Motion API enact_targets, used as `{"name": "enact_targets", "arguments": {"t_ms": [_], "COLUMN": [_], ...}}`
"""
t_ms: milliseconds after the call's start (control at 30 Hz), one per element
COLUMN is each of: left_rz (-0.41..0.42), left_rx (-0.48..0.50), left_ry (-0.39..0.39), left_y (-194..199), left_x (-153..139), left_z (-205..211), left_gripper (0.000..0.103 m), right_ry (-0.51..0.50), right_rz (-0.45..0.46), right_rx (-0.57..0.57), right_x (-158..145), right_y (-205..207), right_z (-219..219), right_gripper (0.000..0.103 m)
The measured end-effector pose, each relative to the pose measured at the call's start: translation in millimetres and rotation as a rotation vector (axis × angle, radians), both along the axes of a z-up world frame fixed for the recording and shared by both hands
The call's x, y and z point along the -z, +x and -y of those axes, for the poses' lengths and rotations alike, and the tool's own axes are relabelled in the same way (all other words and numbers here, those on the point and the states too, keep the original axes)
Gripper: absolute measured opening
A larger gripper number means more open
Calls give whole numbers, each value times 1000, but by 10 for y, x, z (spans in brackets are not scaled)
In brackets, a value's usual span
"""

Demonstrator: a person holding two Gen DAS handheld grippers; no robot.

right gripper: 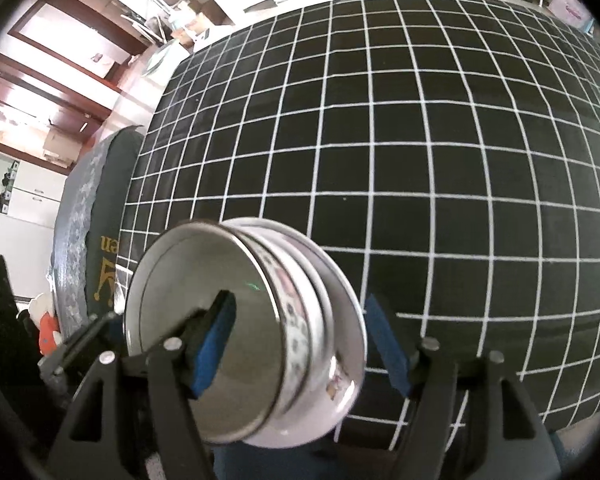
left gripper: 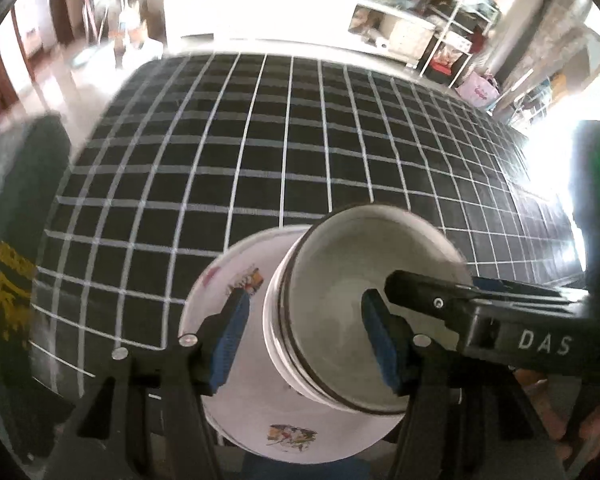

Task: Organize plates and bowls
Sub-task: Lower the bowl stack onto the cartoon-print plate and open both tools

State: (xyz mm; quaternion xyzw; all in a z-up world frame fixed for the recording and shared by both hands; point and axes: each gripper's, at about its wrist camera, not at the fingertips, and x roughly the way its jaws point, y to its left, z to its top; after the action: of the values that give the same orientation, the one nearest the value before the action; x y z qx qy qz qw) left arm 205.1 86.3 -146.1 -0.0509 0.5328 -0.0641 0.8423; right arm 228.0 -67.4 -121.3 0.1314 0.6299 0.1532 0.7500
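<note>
A white plate with cartoon prints (left gripper: 236, 360) lies at the near edge of the black grid mat (left gripper: 284, 152). On it sit nested bowls, the top one white inside with a dark rim line (left gripper: 332, 320). My left gripper (left gripper: 304, 336) is open, its blue pads either side of the bowls' left rim. My right gripper (right gripper: 300, 348) is open around the same stack (right gripper: 260, 320); its left pad is inside the top bowl, its right pad outside the plate's rim. Its black finger (left gripper: 480, 308) reaches into the bowl in the left wrist view.
The grid mat (right gripper: 380, 140) covers the table ahead. A dark green round cushion with yellow print (left gripper: 16, 260) stands at the table's left edge, also in the right wrist view (right gripper: 100, 220). White cabinets and shelves stand beyond the table.
</note>
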Motion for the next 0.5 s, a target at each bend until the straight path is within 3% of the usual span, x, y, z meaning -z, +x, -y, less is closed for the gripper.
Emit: {"name": "enact_targets", "arguments": {"t_ms": [500], "left_rz": [263], "left_rx": [6], "left_ry": [87], "left_y": [-653], "left_x": [-819], "left_z": [232], "left_gripper": [59], "right_ry": [-90], "right_rz": [311], "right_rx": [-26], "right_x": [-1019], "right_y": [-637], "right_z": [213], "right_gripper": [72]}}
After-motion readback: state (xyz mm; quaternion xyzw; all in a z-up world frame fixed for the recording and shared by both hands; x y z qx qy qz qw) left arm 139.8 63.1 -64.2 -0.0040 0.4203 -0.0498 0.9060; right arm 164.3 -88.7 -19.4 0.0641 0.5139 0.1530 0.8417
